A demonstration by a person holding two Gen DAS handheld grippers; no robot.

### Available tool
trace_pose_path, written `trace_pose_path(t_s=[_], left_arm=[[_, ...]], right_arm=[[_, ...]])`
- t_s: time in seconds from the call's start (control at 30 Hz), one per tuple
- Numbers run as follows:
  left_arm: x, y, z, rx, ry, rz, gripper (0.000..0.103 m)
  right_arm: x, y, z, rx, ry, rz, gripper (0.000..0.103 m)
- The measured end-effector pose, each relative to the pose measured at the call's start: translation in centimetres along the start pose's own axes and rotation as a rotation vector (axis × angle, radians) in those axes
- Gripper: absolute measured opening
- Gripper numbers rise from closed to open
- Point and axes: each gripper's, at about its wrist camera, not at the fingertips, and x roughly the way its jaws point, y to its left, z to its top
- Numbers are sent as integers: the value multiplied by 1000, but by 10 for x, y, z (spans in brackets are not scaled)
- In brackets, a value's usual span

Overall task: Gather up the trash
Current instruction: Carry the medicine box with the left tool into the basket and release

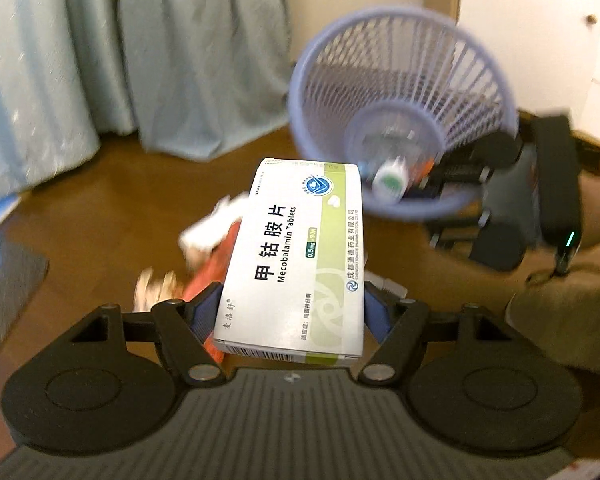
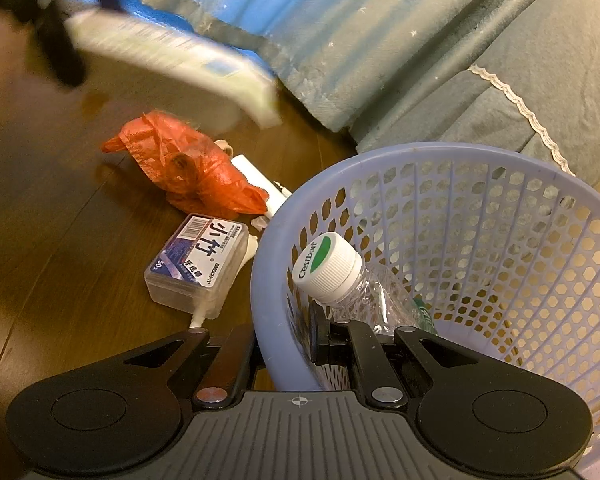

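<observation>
Cardboard tablet box (image 1: 296, 256) clamped flat between blue pads (image 1: 204, 312).

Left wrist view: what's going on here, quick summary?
A person is clearing floor trash with two handheld grippers. The left gripper holds a white-and-green tablet box in the air, aimed toward the purple basket. The right gripper is shut on the basket's rim, tilting it. A plastic bottle already lies inside. An orange plastic bag and a small clear box remain on the wooden floor.
</observation>
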Motion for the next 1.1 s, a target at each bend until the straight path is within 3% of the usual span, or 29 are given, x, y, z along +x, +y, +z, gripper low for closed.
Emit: trace_pose_path(t_s=[0.17, 0.33, 0.37, 0.47, 0.57, 0.67, 1.1], left_arm=[[12, -20, 54, 60, -13, -75, 68], [52, -47, 115, 106, -39, -152, 70], [61, -52, 124, 109, -60, -165, 76], [76, -49, 136, 54, -95, -158, 78], [68, -33, 124, -22, -125, -121, 78], [58, -16, 104, -74, -94, -71, 78], [32, 28, -1, -135, 49, 131, 78]], right_arm=[[0, -2, 0, 11, -6, 2, 4], [-2, -5, 0, 26, -15, 2, 4], [-2, -5, 0, 29, -16, 2, 4], [-2, -7, 0, 38, -16, 2, 4], [-3, -10, -1, 50, -20, 3, 4], [-3, -11, -1, 66, -22, -1, 4], [-3, -8, -1, 48, -11, 0, 4]])
